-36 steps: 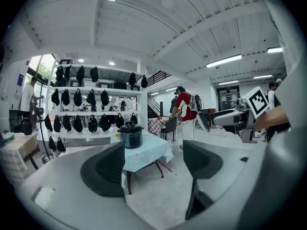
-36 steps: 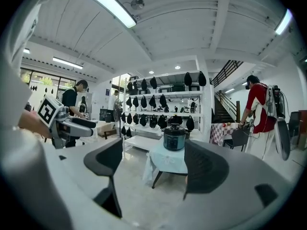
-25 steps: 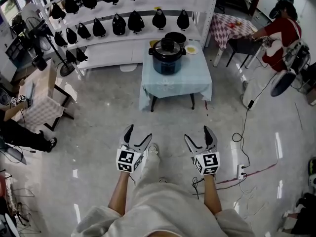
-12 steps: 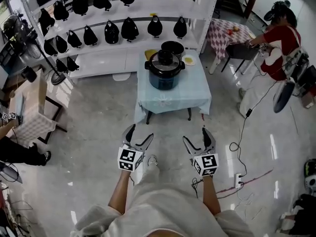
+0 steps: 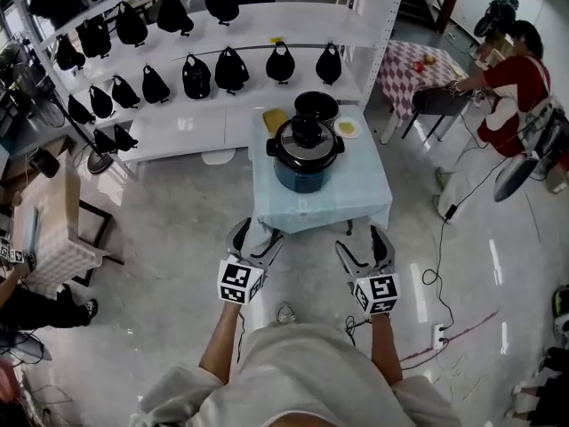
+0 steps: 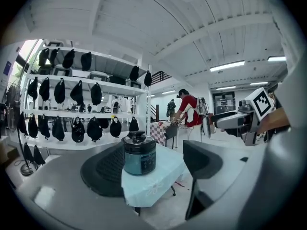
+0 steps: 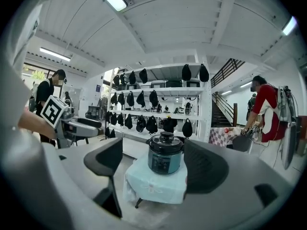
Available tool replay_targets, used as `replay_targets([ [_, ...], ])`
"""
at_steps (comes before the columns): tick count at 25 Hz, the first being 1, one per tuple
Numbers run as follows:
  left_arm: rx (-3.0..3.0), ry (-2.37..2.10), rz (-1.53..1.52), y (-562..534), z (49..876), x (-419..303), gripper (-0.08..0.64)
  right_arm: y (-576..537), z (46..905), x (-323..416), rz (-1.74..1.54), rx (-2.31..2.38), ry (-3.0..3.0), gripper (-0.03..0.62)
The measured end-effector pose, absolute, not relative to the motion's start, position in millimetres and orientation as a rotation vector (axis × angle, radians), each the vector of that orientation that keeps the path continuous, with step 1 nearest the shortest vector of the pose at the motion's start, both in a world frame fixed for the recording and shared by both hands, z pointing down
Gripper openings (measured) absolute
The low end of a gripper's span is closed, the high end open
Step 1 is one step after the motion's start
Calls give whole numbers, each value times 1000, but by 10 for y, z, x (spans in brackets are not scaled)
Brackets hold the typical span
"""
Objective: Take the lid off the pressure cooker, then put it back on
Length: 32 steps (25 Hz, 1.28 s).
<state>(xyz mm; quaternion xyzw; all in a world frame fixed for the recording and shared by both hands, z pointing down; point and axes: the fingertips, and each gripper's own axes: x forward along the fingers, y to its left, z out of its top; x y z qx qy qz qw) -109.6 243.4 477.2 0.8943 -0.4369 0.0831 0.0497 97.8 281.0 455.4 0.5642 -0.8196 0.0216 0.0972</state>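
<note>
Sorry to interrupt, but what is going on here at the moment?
A person holds the left gripper and right gripper, both open and empty, just short of a table. The cooker stands on it with its lid on; neither gripper touches it.

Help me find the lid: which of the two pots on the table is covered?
The blue cooker in front; the black pot behind it stands open.
</note>
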Motion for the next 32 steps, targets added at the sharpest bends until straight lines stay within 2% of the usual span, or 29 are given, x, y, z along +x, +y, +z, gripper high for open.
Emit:
replay_targets([
  [14,2662,-1328,319,1511,5114,-1165,360,1789,4941,892,160,1591,-2425,374],
  [32,2603,-1453,351,-1092,4987,-681,360,-750,4952,1340,189,1477,-2531,374],
])
